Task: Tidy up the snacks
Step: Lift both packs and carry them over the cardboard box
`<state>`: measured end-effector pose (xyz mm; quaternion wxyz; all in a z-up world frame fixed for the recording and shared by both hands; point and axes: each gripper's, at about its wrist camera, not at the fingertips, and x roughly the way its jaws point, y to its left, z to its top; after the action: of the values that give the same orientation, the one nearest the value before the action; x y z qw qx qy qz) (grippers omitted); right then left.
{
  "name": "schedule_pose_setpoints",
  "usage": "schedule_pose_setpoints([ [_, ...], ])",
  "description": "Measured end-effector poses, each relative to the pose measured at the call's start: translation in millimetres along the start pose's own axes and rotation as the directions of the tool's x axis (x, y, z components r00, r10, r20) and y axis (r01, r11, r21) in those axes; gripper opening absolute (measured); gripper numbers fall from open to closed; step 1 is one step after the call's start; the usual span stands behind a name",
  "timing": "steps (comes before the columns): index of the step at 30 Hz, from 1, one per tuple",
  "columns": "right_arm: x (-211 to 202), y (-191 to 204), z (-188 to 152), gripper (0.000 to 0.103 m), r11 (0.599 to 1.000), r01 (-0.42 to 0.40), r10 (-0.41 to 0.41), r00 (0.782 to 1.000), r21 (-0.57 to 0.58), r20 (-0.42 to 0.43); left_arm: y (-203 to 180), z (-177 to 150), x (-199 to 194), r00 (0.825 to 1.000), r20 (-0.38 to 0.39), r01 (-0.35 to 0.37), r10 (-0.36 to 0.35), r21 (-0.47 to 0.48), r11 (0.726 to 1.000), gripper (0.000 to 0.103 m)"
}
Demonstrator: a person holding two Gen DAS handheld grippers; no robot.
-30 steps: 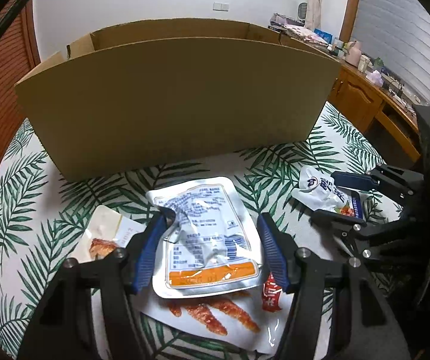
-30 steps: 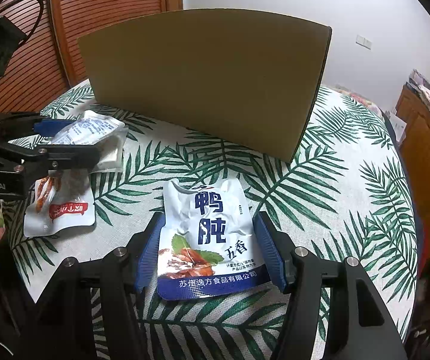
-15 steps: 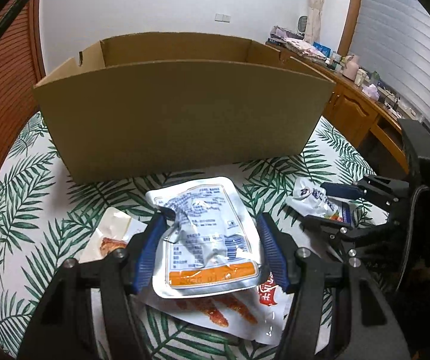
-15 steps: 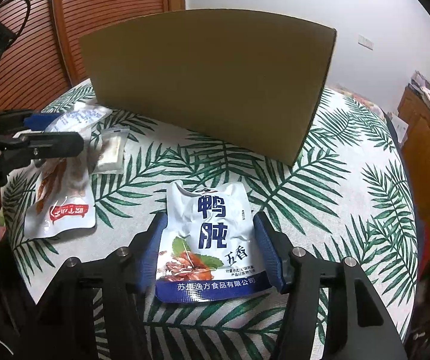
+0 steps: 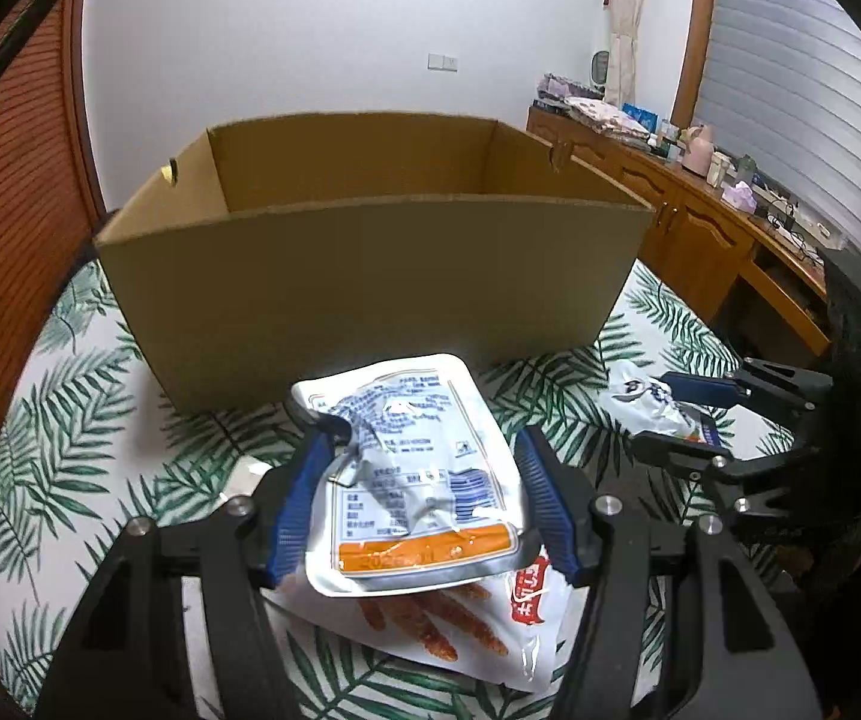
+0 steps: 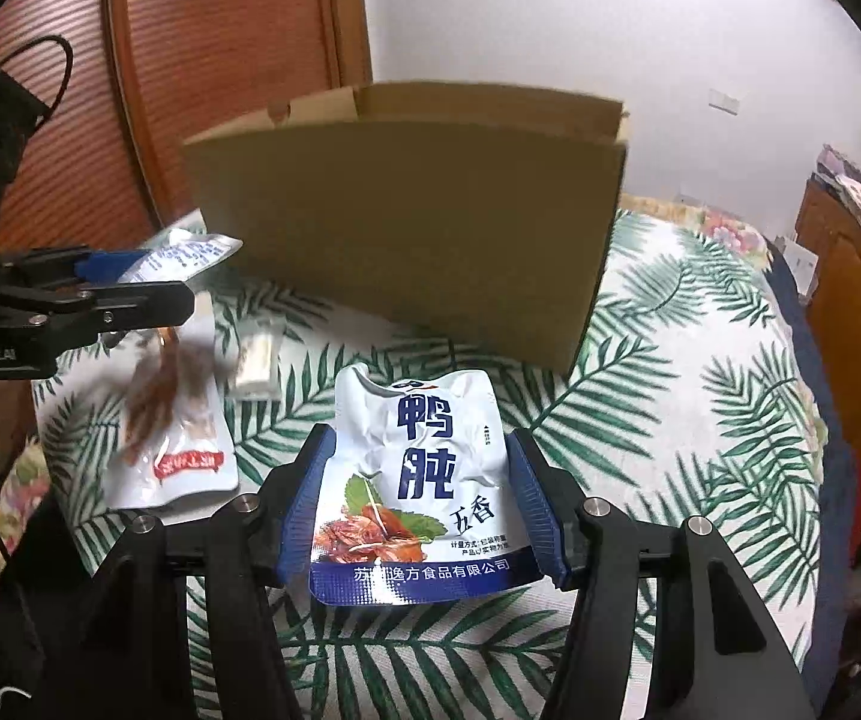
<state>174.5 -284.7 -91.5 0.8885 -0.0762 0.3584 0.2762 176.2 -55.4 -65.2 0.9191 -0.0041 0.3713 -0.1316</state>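
My left gripper (image 5: 424,450) is shut on a crumpled white snack pouch with an orange band (image 5: 412,468), held above the table in front of the open cardboard box (image 5: 370,276). My right gripper (image 6: 421,450) is shut on a white and blue duck gizzard pouch (image 6: 424,474), also lifted, to the right of the left one. Each gripper shows in the other's view, the right one (image 5: 670,414) and the left one (image 6: 148,282). A white pouch with red meat sticks (image 5: 466,630) lies on the table under the left gripper; it also shows in the right wrist view (image 6: 172,438).
The box (image 6: 418,240) stands on a round table with a green palm-leaf cloth (image 6: 700,390). A small white packet (image 6: 259,354) lies near the box. A wooden sideboard (image 5: 700,222) with clutter is behind on the right, a wooden door (image 6: 220,60) on the left.
Both grippers have risen with their pouches; the box's open top and inside now show in the left wrist view. The meat stick pouch stays on the table.
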Motion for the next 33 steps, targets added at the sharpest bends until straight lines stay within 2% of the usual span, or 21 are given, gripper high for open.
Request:
schedule_pose_setpoints([
  [8,-42,6,23,0.060,1.000,0.003,-0.003,0.993,0.005,0.122,1,22,-19,0.998,0.050,0.032,-0.032,-0.002,0.999,0.062],
  [15,-68,16,57,0.060,0.999,0.038,-0.036,0.988,-0.009,0.152,1,55,-35,0.992,0.101,0.076,-0.079,0.028,0.997,0.062],
  [23,-76,31,91,0.060,0.993,0.114,-0.108,0.980,-0.025,0.170,17,92,-38,0.978,0.151,0.136,-0.144,0.062,0.989,0.062],
  [33,-63,51,125,0.060,0.990,0.133,-0.121,0.975,-0.050,0.187,39,120,-22,0.977,0.148,0.139,-0.151,0.087,0.986,0.062],
])
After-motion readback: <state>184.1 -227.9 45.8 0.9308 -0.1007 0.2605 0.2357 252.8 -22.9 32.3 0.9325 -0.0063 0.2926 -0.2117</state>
